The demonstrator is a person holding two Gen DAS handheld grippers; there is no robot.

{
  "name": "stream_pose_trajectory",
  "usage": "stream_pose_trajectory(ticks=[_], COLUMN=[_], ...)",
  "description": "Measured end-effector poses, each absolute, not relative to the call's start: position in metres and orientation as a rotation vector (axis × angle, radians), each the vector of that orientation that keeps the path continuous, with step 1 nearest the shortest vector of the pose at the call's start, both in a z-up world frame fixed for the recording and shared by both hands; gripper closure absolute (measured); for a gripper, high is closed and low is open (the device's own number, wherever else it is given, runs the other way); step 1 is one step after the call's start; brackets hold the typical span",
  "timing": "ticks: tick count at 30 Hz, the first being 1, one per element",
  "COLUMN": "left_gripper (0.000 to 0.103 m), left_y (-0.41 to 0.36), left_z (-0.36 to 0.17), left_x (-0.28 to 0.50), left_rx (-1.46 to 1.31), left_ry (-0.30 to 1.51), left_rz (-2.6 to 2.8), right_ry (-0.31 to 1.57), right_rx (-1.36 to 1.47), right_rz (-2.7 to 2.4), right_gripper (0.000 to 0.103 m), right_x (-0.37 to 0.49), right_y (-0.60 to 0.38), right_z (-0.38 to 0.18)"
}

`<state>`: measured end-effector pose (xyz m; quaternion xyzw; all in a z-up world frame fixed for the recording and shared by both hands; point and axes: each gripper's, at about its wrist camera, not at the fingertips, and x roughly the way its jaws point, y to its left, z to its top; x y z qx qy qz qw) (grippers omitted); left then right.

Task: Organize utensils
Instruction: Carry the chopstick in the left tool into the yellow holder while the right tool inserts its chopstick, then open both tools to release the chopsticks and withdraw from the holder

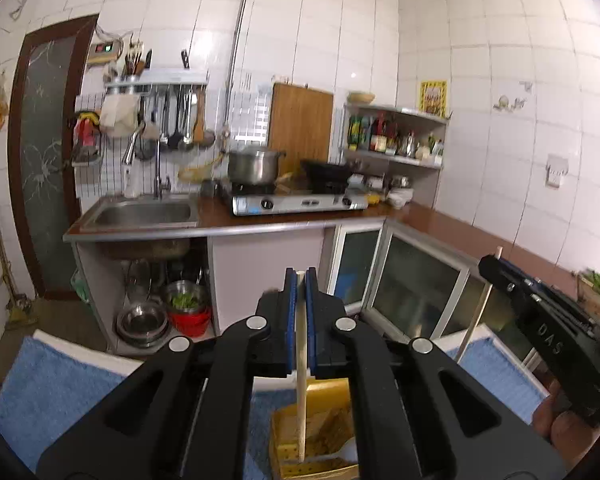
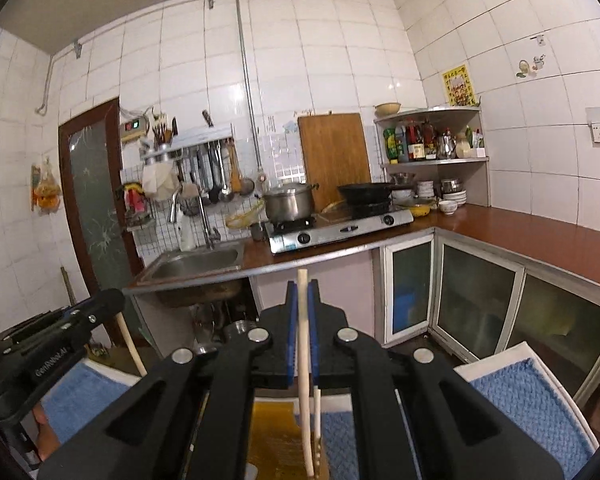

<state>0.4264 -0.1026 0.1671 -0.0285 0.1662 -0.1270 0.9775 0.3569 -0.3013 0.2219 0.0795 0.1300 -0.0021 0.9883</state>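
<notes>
My left gripper [image 1: 300, 276] is shut on a pale wooden chopstick [image 1: 301, 360] that hangs upright, its lower end inside a yellow box [image 1: 320, 432] on a blue mat [image 1: 60, 392]. A white spoon [image 1: 346, 452] lies in the box. My right gripper [image 2: 303, 288] is shut on a second pale chopstick [image 2: 305, 380], also upright above the yellow box [image 2: 272, 436]. The right gripper also shows at the right edge of the left wrist view [image 1: 490, 264], and the left gripper at the left edge of the right wrist view [image 2: 112, 300].
A kitchen counter [image 1: 284, 222] lies ahead with a sink [image 1: 140, 214], a gas stove [image 1: 296, 202], a pot [image 1: 254, 166] and a wok [image 1: 326, 174]. Glass cabinet doors [image 2: 476, 300] stand to the right. Metal bowls [image 1: 144, 322] sit under the sink.
</notes>
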Motion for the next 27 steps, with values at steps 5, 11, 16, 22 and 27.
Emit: stream_pose_trajectory(ticks=[5, 11, 16, 22, 27], left_gripper=[0.1, 0.099, 0.099, 0.098, 0.074], left_y=[-0.096, -0.102, -0.103, -0.099, -0.087], left_z=[0.128, 0.096, 0.092, 0.093, 0.104], left_x=[0.437, 0.435, 0.429, 0.419, 0.409], left_rx=[-0.052, 0.012, 0.016, 0.018, -0.037], left_ry=[0.396, 0.4, 0.403, 0.402, 0.405], left_rz=[-0.253, -0.228, -0.224, -0.223, -0.228], right_ry=[0.316, 0.366, 0.368, 0.407, 0.415], right_rx=[0.157, 0.129, 0.083, 0.095, 0.117], right_rz=[0.016, 0.022, 0.001, 0.004, -0.003], right_gripper=[0.098, 0.098, 0.097, 0.096, 0.053], right_x=[0.363, 0.365, 0.36, 0.358, 0.347], right_y=[-0.303, -0.296, -0.288, -0.29, -0.297], right_z=[0.183, 0.152, 0.139, 0.138, 0.149])
